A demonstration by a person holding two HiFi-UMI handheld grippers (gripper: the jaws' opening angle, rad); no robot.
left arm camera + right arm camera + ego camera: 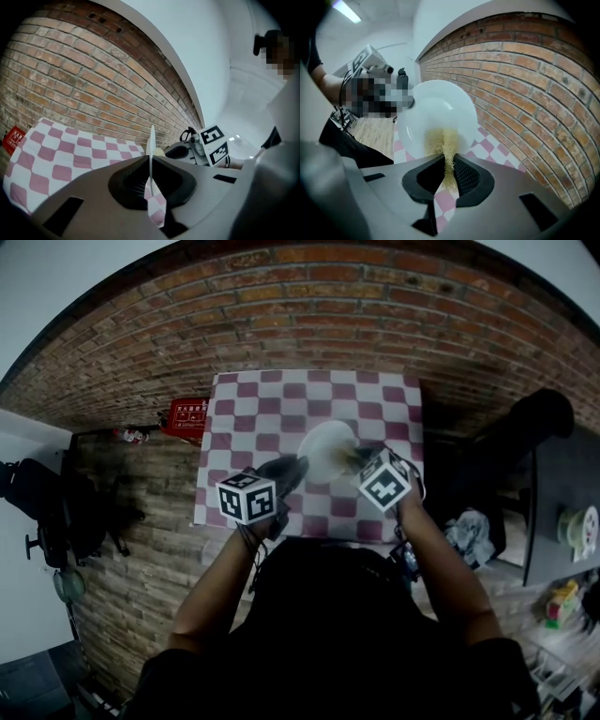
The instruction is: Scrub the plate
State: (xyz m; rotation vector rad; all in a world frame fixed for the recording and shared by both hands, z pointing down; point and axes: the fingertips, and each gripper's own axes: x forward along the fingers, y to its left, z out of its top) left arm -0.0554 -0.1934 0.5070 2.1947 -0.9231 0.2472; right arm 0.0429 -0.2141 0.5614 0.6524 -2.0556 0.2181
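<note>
Plates: just one, a white plate (436, 112), held up off the pink-and-white checkered cloth (253, 409), standing on edge between the two grippers
Scrubbers: one, a yellowish scrub pad (443, 140)
Grippers: two
Left gripper (150, 174): jaws nearly together, pinching the plate's rim, so the plate shows up knife-thin in its own view
Right gripper (449, 164): jaws clamped tight on the scrub pad, whose far end sits against the lower part of the plate's face
</note>
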